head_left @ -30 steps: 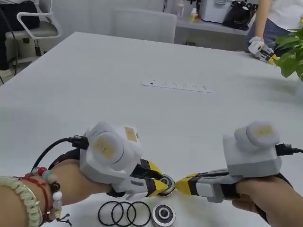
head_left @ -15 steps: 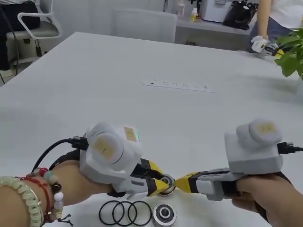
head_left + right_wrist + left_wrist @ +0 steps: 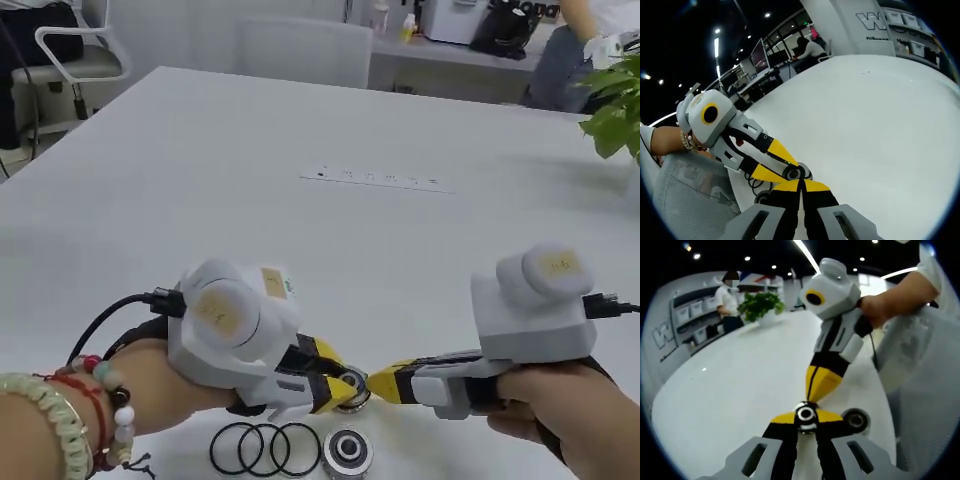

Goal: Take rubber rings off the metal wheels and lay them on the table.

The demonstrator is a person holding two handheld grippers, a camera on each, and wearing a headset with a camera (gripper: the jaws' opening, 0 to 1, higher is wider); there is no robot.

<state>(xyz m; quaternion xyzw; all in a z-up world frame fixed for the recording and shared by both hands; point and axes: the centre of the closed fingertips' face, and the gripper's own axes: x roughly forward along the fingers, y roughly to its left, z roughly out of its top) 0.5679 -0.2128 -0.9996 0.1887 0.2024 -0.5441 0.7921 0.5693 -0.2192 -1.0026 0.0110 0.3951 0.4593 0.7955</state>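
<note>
Roughly over the table's near edge, the left gripper clenches one metal wheel, while the right gripper, jaws pressed together, meets its rim. A second wheel lies just beside three rubber rings in a row. Three rings look done; the held wheel's likely remains.

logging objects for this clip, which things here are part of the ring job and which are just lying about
Job:
left gripper, shut on held wheel
right gripper, fingers at that wheel
second wheel on the table
three rubber rings beside it

Lying about:
plant
chair
flat strip mid-table
</note>
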